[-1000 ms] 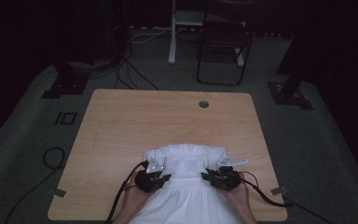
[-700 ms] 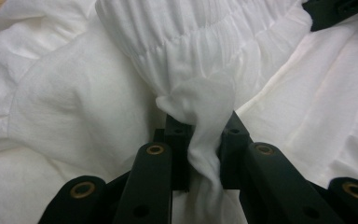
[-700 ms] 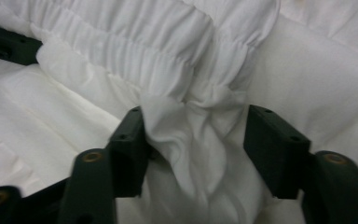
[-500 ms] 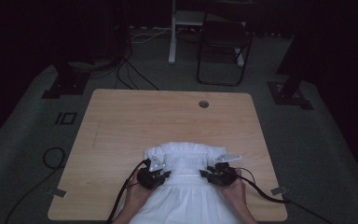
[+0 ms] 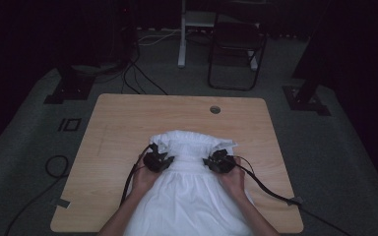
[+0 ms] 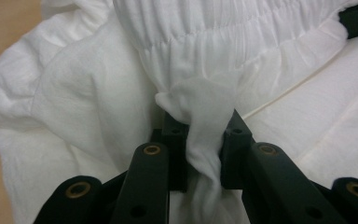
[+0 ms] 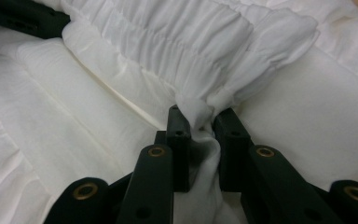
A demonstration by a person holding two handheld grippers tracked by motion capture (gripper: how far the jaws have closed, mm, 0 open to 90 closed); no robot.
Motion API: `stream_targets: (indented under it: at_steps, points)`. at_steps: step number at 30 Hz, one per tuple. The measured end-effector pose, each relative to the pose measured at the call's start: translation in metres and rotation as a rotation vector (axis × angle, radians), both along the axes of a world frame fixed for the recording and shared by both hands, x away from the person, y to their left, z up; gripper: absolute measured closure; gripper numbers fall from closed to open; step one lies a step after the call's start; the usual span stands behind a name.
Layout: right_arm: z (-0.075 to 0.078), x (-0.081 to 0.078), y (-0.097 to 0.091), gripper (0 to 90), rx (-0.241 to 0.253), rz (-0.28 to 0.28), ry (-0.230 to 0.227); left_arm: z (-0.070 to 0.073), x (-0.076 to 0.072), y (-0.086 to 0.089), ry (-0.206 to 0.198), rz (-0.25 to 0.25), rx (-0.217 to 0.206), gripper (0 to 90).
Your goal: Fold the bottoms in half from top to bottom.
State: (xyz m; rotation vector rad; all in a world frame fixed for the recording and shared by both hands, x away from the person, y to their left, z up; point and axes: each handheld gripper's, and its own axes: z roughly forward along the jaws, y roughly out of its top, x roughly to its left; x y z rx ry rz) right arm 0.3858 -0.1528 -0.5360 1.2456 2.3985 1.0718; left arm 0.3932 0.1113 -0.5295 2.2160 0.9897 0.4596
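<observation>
White dress (image 5: 189,191), hem cut off below, is clamped in both grippers' jaws.

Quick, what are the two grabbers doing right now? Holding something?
Left gripper: shut on a pinch of the white dress, by its gathered band.
Right gripper: jaws have just been closing, now shut on a fold of the same dress.

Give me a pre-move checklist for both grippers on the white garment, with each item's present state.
1. Left gripper pinches a fold of the white garment: ok.
2. Right gripper has cloth between its jaws, which have just been closing: ok.
3. Both grips sit at the gathered band: ok.
4. Garment lies wholly on the table: not ok, its lower part runs over the near edge.
5. Table beyond the garment bare: ok.
6. Cables free of the cloth: cannot tell.
</observation>
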Motion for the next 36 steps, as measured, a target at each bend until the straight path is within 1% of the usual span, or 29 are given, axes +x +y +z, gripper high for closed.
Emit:
stream_targets:
  at_steps: [1,2,3,8,9,10,11,12,16,17,18,19,20,21,22,23,24,25,26,27,28,29,30,31,32,33,34,35,36]
  points:
    - [0.0,0.015,0.006,78.0,-0.001,-0.013,-0.004,0.002,0.014,0.002,0.004,0.013,0.02,76.8]
    - [0.0,0.015,0.006,78.0,-0.001,-0.013,-0.004,0.002,0.014,0.002,0.004,0.013,0.02,76.8]
    - [0.0,0.028,0.011,78.0,-0.004,-0.024,-0.001,0.003,0.026,0.002,0.009,0.027,0.037,76.8]
    - [0.001,0.051,0.017,78.0,-0.014,-0.043,-0.011,0.006,0.049,0.0,0.001,0.063,0.078,76.8]
    - [-0.002,0.063,0.019,78.0,0.012,-0.078,-0.015,0.006,0.059,-0.003,-0.002,0.099,0.094,76.8]
    - [-0.002,0.063,0.019,78.0,0.012,-0.078,-0.015,0.006,0.059,-0.003,-0.002,0.099,0.094,76.9]
    - [-0.002,0.073,0.023,77.9,0.013,-0.095,-0.024,0.007,0.063,-0.004,0.003,0.117,0.099,77.1]
    - [-0.001,0.077,0.024,78.0,0.009,-0.1,-0.023,0.01,0.07,-0.004,0.026,0.135,0.09,77.5]
    - [0.016,0.084,0.022,78.8,0.001,-0.099,-0.053,0.022,0.074,-0.003,0.016,0.144,0.047,81.0]
    - [0.024,0.084,0.02,78.9,0.004,-0.094,-0.078,0.037,0.074,0.0,-0.016,0.143,-0.021,81.5]
    - [0.033,0.083,0.018,79.5,0.005,-0.089,-0.109,0.037,0.074,0.0,-0.016,0.143,-0.021,81.9]
    - [0.033,0.083,0.018,79.5,0.005,-0.089,-0.109,0.046,0.074,0.001,-0.027,0.142,-0.052,81.9]
    - [0.054,0.081,0.011,80.4,0.018,-0.083,-0.163,0.067,0.071,0.0,-0.071,0.126,-0.095,82.3]
    - [0.054,0.081,0.011,80.4,0.018,-0.083,-0.163,0.067,0.071,0.0,-0.071,0.126,-0.095,82.5]
    - [0.078,0.077,0.004,80.8,0.052,-0.091,-0.212,0.091,0.064,-0.001,-0.125,0.107,-0.139,82.5]
    - [0.078,0.077,0.004,80.8,0.052,-0.091,-0.212,0.091,0.064,-0.001,-0.125,0.107,-0.139,82.5]
    - [0.101,0.071,-0.004,81.3,0.078,-0.089,-0.266,0.114,0.053,-0.003,-0.182,0.083,-0.165,82.6]
    - [0.101,0.071,-0.004,81.3,0.078,-0.089,-0.266,0.114,0.053,-0.003,-0.182,0.083,-0.165,82.6]
    - [0.123,0.06,-0.012,81.6,0.097,-0.068,-0.313,0.131,0.039,-0.005,-0.22,0.054,-0.184,82.5]
    - [0.123,0.06,-0.012,81.6,0.097,-0.068,-0.313,0.131,0.039,-0.005,-0.22,0.054,-0.184,82.5]
    - [0.129,0.056,-0.015,81.7,0.103,-0.06,-0.319,0.137,0.032,-0.004,-0.224,0.032,-0.196,82.5]
    - [0.138,0.042,-0.021,81.9,0.112,-0.026,-0.322,0.142,0.014,-0.003,-0.242,-0.004,-0.191,82.4]
    - [0.138,0.042,-0.021,81.9,0.112,-0.026,-0.322,0.142,0.014,-0.003,-0.242,-0.004,-0.191,82.3]
    - [0.14,0.034,-0.024,81.9,0.117,-0.007,-0.324,0.142,0.003,-0.001,-0.246,-0.028,-0.198,82.3]
    - [0.138,0.016,-0.028,82.0,0.12,0.028,-0.313,0.139,-0.005,0.0,-0.239,-0.042,-0.198,82.3]
    - [0.138,0.016,-0.028,82.0,0.12,0.028,-0.313,0.136,-0.011,0.001,-0.236,-0.049,-0.188,82.3]
    - [0.129,0.002,-0.028,82.3,0.11,0.054,-0.299,0.125,-0.024,0.003,-0.22,-0.065,-0.176,82.3]
    - [0.129,0.002,-0.028,82.3,0.11,0.054,-0.299,0.125,-0.024,0.003,-0.22,-0.065,-0.176,82.3]
    - [0.114,-0.013,-0.025,82.6,0.082,0.077,-0.277,0.118,-0.029,0.005,-0.203,-0.07,-0.166,82.2]
